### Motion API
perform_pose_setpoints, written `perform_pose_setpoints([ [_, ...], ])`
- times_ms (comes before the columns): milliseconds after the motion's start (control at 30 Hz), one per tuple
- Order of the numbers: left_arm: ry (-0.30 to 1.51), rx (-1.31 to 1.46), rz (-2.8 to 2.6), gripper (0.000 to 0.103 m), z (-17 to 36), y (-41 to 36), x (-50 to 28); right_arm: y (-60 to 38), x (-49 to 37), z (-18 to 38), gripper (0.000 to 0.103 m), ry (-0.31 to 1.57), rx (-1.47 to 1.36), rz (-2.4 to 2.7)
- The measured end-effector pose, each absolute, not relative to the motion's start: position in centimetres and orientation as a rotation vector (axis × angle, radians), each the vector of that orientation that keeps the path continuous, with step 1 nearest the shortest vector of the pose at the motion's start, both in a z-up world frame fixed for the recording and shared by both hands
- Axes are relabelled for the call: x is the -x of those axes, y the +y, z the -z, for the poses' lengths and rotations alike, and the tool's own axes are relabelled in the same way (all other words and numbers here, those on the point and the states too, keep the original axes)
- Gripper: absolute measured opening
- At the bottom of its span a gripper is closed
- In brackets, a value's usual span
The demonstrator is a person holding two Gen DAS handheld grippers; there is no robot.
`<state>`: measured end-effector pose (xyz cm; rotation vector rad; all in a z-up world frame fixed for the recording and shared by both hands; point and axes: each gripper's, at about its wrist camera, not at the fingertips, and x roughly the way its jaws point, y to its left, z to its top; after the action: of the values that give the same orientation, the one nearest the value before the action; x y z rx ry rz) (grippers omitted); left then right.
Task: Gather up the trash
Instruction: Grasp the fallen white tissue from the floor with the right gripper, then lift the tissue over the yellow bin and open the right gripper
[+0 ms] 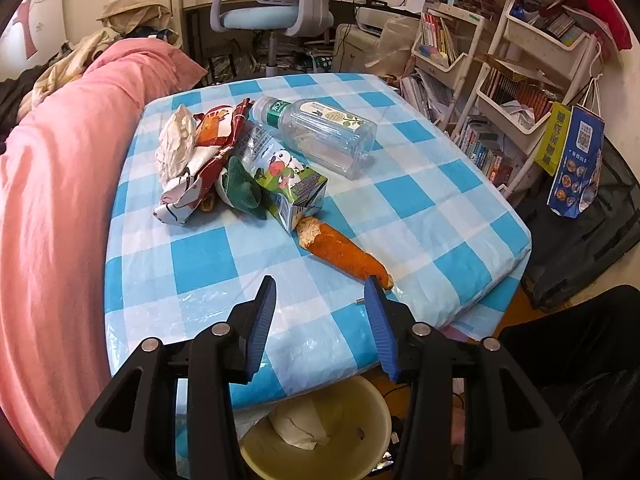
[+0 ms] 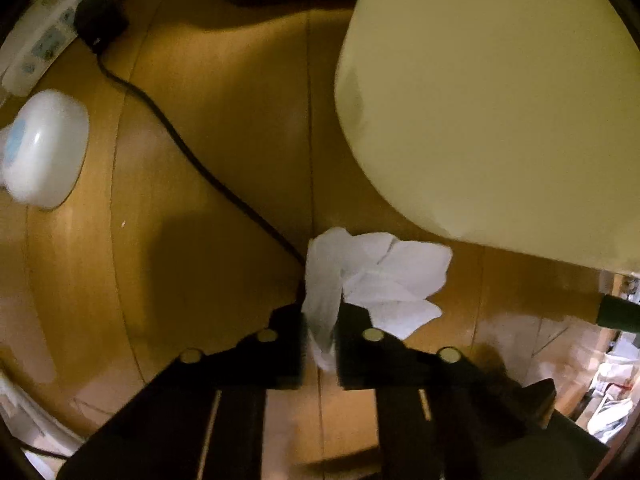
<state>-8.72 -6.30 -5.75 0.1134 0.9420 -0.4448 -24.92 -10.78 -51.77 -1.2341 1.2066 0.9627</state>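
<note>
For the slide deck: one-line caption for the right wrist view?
Right gripper shut on a white tissue over the wooden floor, beside the pale yellow bin.

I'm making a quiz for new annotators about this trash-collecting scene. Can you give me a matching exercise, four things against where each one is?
Things:
1. carrot
2. clear plastic bottle
3. white tissue
4. yellow bin

Places:
A. lying on its side at the far end of the trash pile
B. clamped in the right gripper, over the wooden floor
C. on the floor below the table's near edge
D. on the checked tablecloth, just ahead of the open left gripper

Pairs: 1-D, 2-A, 3-B, 4-C
</note>
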Motion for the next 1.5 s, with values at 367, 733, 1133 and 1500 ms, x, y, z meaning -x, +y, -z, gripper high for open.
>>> perform_pose_setpoints([
  [367, 0.912, -0.170, 0.395, 0.044, 5.8, -6.6, 9.0, -9.2, 29.7, 35.2, 0.005, 0.965, 1.348, -1.254],
  [733, 0.836, -0.011, 0.229, 0.047, 2.8, -0.8, 7.5, -10.6, 20.2, 15.5, 0.005, 0.874, 0.759, -1.051],
  [1133, 0.807, 0.016, 0.159, 0.056, 2.3, 0.3, 7.3, -9.3, 14.1, 16.8, 0.046, 1.042, 0.544, -0.870],
  [1500, 0.746, 0.061, 0.031, 0.071, 0.8, 3.1, 6.8, -11.3, 15.1, 7.0, 0.076, 0.648, 0.801, -0.775],
])
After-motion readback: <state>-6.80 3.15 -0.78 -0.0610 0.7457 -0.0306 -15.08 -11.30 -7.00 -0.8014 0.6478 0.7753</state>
